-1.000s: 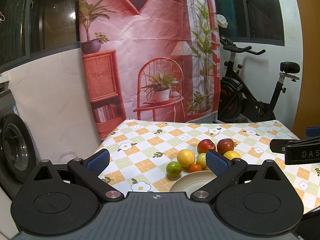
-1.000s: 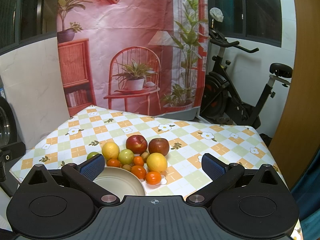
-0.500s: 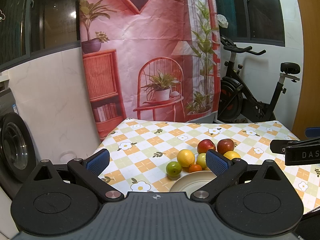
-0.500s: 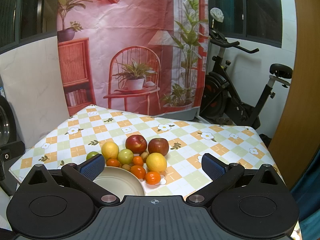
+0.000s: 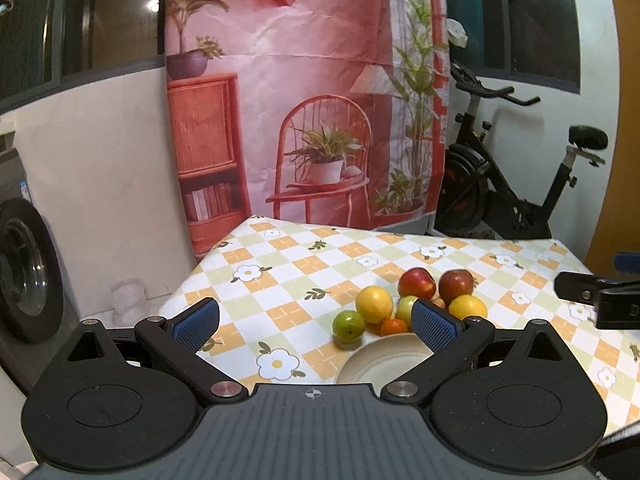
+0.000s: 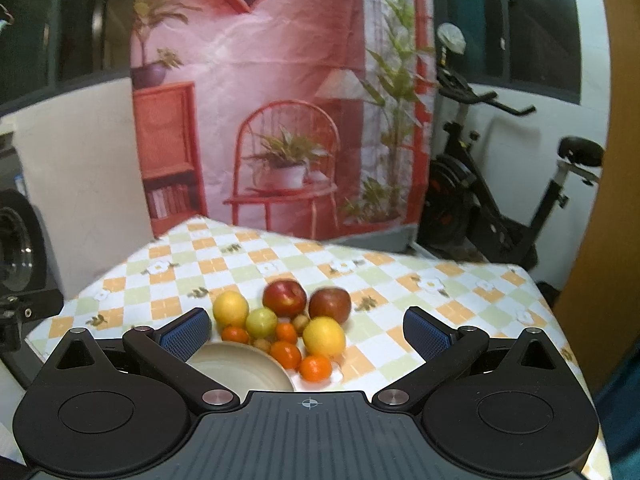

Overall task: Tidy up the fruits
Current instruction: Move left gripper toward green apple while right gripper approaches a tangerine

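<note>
A pile of fruit lies on the checked tablecloth (image 6: 400, 292) behind an empty cream bowl (image 6: 240, 366): two red apples (image 6: 284, 298), two yellow lemons (image 6: 324, 336), a pale green fruit (image 6: 261, 322) and small oranges (image 6: 316, 368). My right gripper (image 6: 306, 330) hovers open in front of the pile, holding nothing. In the left wrist view the same fruit shows, with a green lime (image 5: 349, 325) at the left of the bowl (image 5: 386, 360). My left gripper (image 5: 316, 322) is open and empty, near the table's left front corner. The right gripper (image 5: 600, 296) pokes in at the right edge.
A printed pink backdrop (image 5: 304, 92) hangs behind the table. An exercise bike (image 5: 516, 184) stands at the back right, a washing machine (image 5: 24, 272) at the left. A wooden panel (image 6: 600, 200) rises beside the table's right side.
The right wrist view has shifted left and slightly nearer to the fruit, with motion blur. The left gripper has hardly moved. Both stay open and the fruit lies where it was.
</note>
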